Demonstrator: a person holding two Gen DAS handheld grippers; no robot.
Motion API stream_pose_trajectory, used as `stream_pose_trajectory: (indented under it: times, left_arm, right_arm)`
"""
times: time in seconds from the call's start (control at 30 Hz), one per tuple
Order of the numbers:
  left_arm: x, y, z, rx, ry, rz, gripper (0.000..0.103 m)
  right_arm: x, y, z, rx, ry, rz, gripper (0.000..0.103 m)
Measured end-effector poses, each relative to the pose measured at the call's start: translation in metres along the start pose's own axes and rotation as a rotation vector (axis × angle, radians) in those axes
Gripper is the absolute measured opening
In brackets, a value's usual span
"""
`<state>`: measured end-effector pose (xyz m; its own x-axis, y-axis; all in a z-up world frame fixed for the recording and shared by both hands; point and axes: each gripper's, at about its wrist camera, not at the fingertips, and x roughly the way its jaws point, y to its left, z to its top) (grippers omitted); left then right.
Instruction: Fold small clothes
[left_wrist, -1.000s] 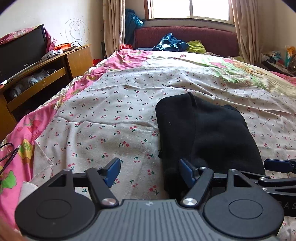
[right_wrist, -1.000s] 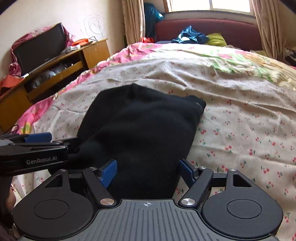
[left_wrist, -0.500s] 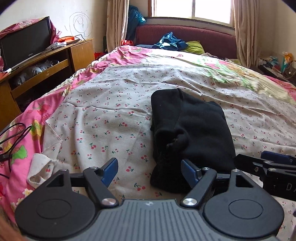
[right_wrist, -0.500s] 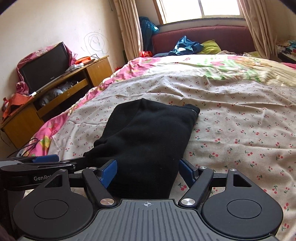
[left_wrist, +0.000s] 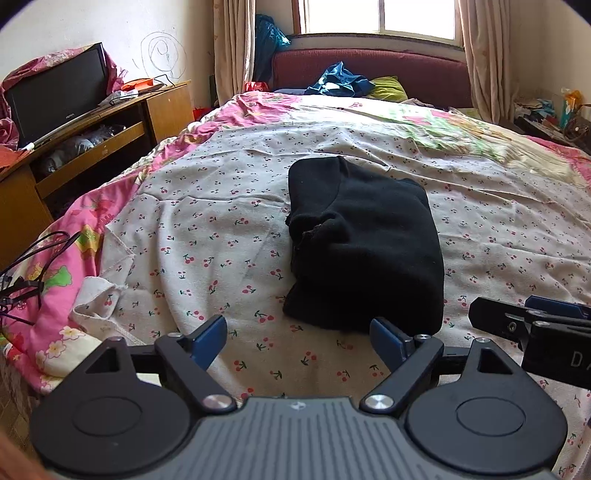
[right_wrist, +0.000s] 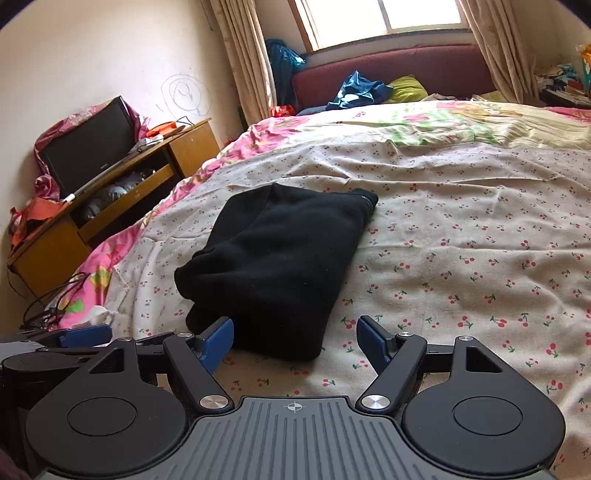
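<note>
A black garment (left_wrist: 364, 243) lies folded in a compact rectangle on the cherry-print sheet (left_wrist: 221, 229); it also shows in the right wrist view (right_wrist: 280, 266). My left gripper (left_wrist: 297, 341) is open and empty, held just short of the garment's near edge. My right gripper (right_wrist: 295, 341) is open and empty, also just short of the near edge. The right gripper shows at the right edge of the left wrist view (left_wrist: 535, 325), and the left gripper shows at the lower left of the right wrist view (right_wrist: 74, 338).
A wooden TV stand (left_wrist: 92, 136) with a black screen (left_wrist: 55, 99) stands left of the bed. Cables (left_wrist: 26, 266) hang at the bed's left edge. Blue clothing (left_wrist: 340, 79) and a green pillow (left_wrist: 388, 86) lie by the red headboard (left_wrist: 424, 70). Clutter (left_wrist: 550, 110) sits at far right.
Both grippers have drawn back and up from the garment, which now lies free and whole in view. Both stayed open.
</note>
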<state>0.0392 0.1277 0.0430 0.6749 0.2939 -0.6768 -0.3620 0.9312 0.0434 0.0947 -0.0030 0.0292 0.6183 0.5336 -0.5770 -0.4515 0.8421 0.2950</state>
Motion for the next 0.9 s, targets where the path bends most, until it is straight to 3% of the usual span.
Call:
stream_pose_trajectory:
  times: [0.17, 0.5, 0.9]
  left_arm:
    - [0.0, -0.004, -0.008, 0.0, 0.015, 0.015, 0.103]
    - [0.001, -0.007, -0.019, 0.008, 0.028, 0.035, 0.103]
    - [0.003, -0.028, -0.026, 0.144, 0.034, 0.097, 0.103]
  right_arm:
    - [-0.003, -0.002, -0.014, -0.004, 0.007, -0.005, 0.075]
    - [-0.004, -0.013, -0.036, 0.0, 0.027, -0.009, 0.075]
    - [0.005, -0.018, -0.046, 0.002, 0.054, -0.034, 0.076]
